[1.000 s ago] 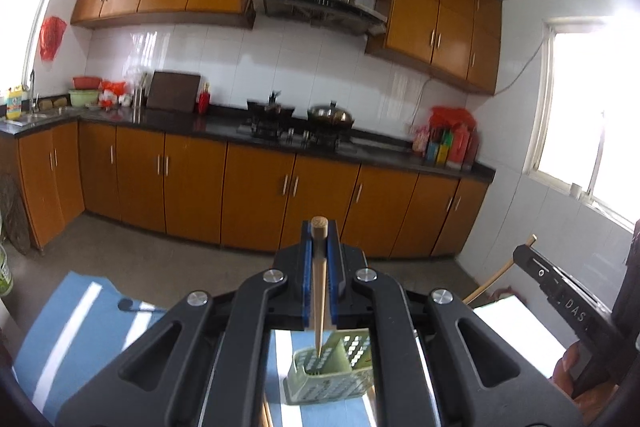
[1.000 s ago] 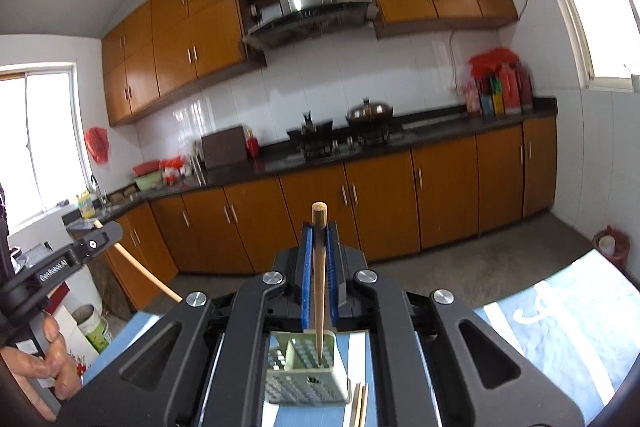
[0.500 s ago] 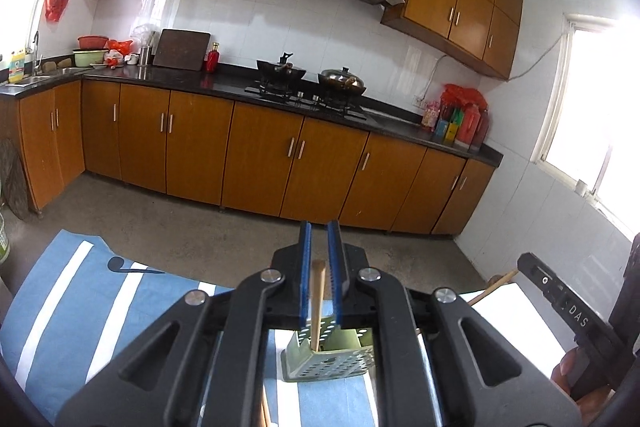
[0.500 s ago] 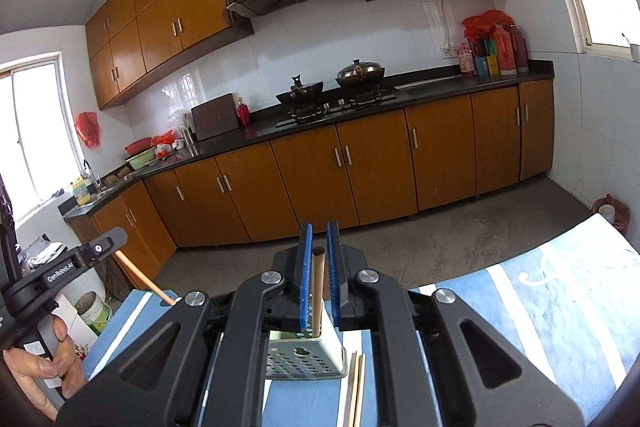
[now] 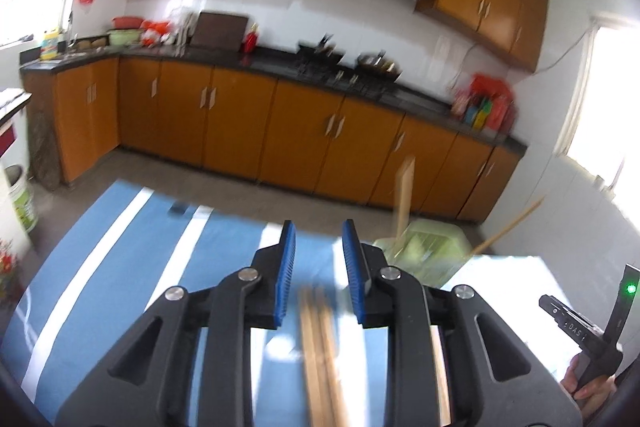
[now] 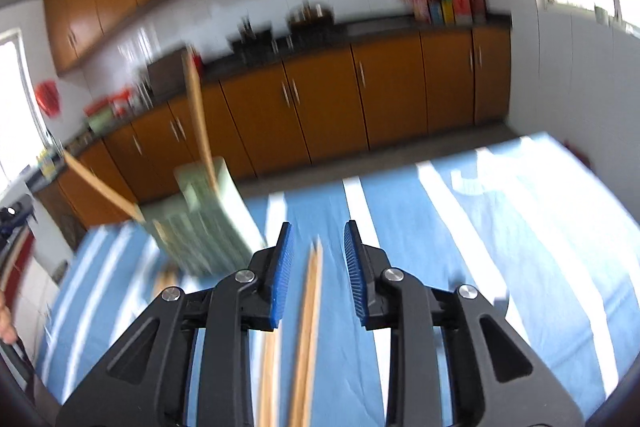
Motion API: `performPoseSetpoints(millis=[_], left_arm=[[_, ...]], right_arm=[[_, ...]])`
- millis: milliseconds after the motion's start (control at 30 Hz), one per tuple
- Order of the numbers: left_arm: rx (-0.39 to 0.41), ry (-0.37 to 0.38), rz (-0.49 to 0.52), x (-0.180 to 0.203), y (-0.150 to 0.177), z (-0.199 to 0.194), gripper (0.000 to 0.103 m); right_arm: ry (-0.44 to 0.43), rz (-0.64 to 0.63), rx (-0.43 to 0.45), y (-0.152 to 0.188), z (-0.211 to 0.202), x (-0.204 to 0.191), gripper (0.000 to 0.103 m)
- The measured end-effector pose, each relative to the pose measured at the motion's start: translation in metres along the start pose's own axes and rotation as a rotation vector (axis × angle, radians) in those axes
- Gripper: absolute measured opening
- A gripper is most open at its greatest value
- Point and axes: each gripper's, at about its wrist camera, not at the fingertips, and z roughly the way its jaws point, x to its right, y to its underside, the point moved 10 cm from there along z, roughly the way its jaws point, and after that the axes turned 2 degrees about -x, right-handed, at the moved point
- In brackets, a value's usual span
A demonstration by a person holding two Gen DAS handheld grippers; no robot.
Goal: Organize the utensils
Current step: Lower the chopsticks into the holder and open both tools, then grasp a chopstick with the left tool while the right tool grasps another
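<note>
In the left wrist view my left gripper [image 5: 318, 233] hangs over a bundle of wooden chopsticks [image 5: 318, 351] lying on the blue striped cloth [image 5: 120, 267]. Its jaws are opening, and the pads touch nothing. The pale green utensil basket [image 5: 428, 251] stands just to the right, with one chopstick [image 5: 404, 195] upright in it and another [image 5: 508, 227] leaning out. In the right wrist view my right gripper [image 6: 317, 231] is also opening, above a pair of chopsticks [image 6: 310, 311] on the cloth. There the basket [image 6: 200, 227] sits to the left, holding two chopsticks [image 6: 198, 131].
More chopsticks [image 6: 164, 283] lie in front of the basket. A white sheet [image 5: 500, 279] covers the table's right part. A hand [image 5: 588, 385] on the other gripper's handle shows at the lower right of the left view. Orange cabinets [image 5: 240, 123] and a floor gap lie beyond the table's far edge.
Both grippers held a chopstick upright over the basket, then let go. The sticks now stand in the basket. Both grippers dropped towards the cloth and their jaws spread wider.
</note>
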Motion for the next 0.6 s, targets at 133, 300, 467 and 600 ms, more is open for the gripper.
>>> performPoseSetpoints(millis=[133,300,467,600], left_arm=[[-0.118,-0.038,0.003,-0.022,0.058,0.022,0.025],[-0.212,-0.044,0.001,-0.033,0.106,0.036,0.025],[-0.272,-0.031,0.009,-0.033,0.135,0.044,0.025],[-0.303,-0.015,0.014,-0.022,0.146,0.050,0.025]], right_arm=[[-0.022,-0.024,-0.153,0.063,0.036,-0.010,0.020],[-0.025,-0.054,-0.235,0.102,0.057,-0.027,0.017],[-0.014,-0.073,-0.231,0.104,0.061,-0.029,0.016],[0.025,-0.104,-0.238,0.110,0.063,-0.023,0.010]])
